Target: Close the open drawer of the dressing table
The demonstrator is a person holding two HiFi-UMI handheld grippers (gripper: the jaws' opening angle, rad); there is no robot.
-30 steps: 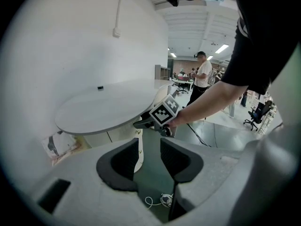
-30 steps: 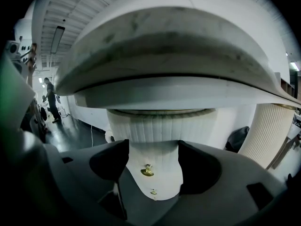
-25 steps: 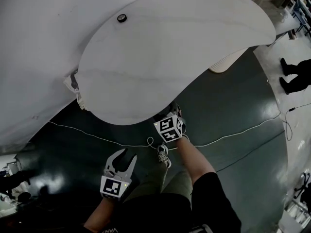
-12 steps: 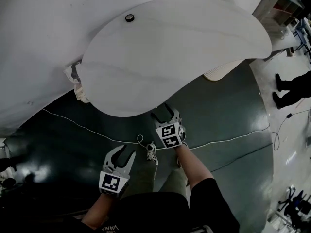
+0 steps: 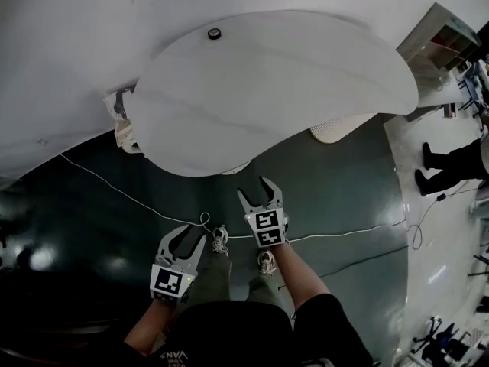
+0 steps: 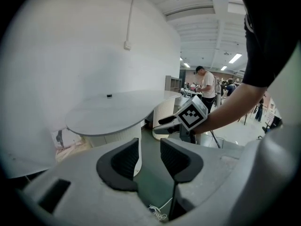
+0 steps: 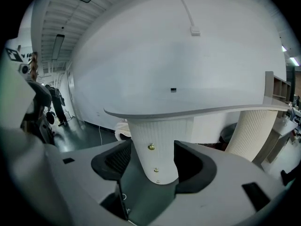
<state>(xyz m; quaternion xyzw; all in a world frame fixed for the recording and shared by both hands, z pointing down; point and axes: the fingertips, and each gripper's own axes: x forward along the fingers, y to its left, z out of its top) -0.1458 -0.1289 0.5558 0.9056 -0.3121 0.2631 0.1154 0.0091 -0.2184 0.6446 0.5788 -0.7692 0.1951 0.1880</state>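
The table (image 5: 267,90) has a broad white oval top. Under its near edge stands a fluted white pedestal (image 7: 157,145) that carries three small brass knobs (image 7: 151,147) in a column, which I take to mark the drawer fronts. From here every front looks flush with the fluting, so I cannot tell which drawer, if any, stands proud. The right tongs (image 5: 256,193) hang in front of that pedestal and clear of it. Their jaws are well apart with nothing in them, and the knobs show through the gap. The left tongs (image 5: 187,239) sit lower and further from the table, above the dark floor (image 5: 344,205), with a narrower gap and also empty. A drawer front of this kind should be stiff and curved and should run lightly on its slides. The knobs look small and slick, a poor thing to pinch. A flat push with the jaw tips on the front just beside a knob seems the surer hold, eased in so that it does not slam.
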